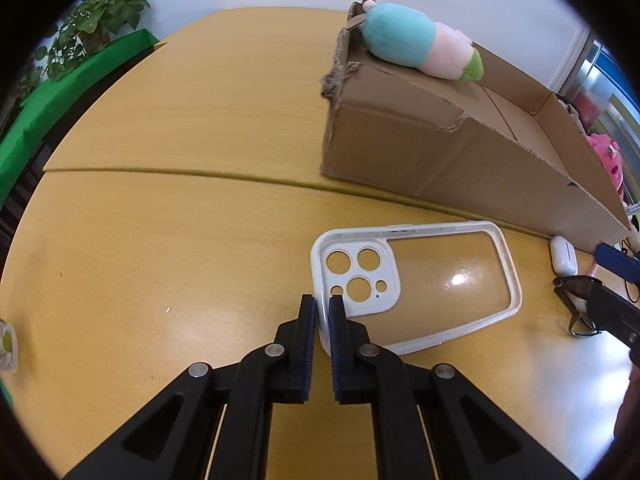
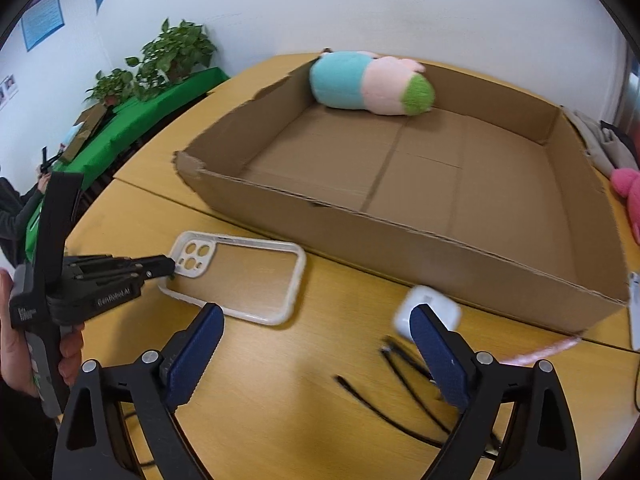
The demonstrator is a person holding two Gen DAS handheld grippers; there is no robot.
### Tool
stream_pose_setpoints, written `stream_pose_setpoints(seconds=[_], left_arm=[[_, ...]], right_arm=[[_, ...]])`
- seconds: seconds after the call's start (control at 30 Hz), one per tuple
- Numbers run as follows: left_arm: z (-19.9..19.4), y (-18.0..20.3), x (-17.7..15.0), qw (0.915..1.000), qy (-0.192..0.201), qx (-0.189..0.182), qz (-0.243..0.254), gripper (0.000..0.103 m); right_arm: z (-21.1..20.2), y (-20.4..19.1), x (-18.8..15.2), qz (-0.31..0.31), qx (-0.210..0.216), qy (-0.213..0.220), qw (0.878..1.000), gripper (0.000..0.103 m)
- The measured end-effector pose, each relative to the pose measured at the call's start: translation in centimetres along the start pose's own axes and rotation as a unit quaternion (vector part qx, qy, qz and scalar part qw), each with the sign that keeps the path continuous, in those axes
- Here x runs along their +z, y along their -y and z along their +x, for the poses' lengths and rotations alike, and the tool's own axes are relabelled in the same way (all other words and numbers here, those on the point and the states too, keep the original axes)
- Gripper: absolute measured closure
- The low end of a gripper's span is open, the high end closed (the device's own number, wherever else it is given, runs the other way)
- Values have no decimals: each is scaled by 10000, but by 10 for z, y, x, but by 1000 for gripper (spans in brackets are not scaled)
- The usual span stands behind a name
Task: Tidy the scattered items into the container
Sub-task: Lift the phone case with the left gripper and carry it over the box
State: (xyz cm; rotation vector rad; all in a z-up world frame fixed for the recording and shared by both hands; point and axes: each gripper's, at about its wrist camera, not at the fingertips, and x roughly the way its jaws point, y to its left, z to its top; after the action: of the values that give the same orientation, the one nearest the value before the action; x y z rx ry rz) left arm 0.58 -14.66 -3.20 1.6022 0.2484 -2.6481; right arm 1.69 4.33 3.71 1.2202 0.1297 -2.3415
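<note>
A clear phone case (image 1: 416,288) with a white rim lies flat on the wooden table. My left gripper (image 1: 322,304) is shut on the rim of its camera corner; the same grip shows in the right wrist view (image 2: 172,268) on the phone case (image 2: 236,280). My right gripper (image 2: 316,320) is open and empty above the table, between the case and a white earbud case (image 2: 436,308). A black pair of glasses (image 2: 404,384) lies under it. The cardboard box (image 2: 400,236) stands behind, holding a blue, pink and green plush toy (image 2: 372,84).
The earbud case (image 1: 563,260) and glasses (image 1: 576,300) lie right of the phone case, in front of the box (image 1: 400,140). A pink plush (image 2: 628,196) lies right of the box. Potted plants (image 2: 176,56) on a green cloth stand at the far left.
</note>
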Motion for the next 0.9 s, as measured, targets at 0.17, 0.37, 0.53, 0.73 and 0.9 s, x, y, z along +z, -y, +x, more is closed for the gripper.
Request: stream_pose_setpoints(seconds=[0.17,0.37,0.53,0.73,0.9], left_arm=[[-3,-8,-3,9999,16,-40,-94,97],[-3,-7,-2,9999,97,-52,-59,97],[-6,-9,-6,9999,117,-58,-62,97],[-12,-8,-9,9999,113,-111,-69,98],[-43,-7,-5,9986,441,-244,-164,98]], right_arm=[[41,-24,10,-211,-150,-263,9993,28],[72,-21,1,-108,-431,-642,9969,75],[72,-24,-2,-112,-290,-682,9972,92],[71,-23,-3,-36,-233,-684,9974,94],[40,-31,0,-136,-256,-194,9994,96]])
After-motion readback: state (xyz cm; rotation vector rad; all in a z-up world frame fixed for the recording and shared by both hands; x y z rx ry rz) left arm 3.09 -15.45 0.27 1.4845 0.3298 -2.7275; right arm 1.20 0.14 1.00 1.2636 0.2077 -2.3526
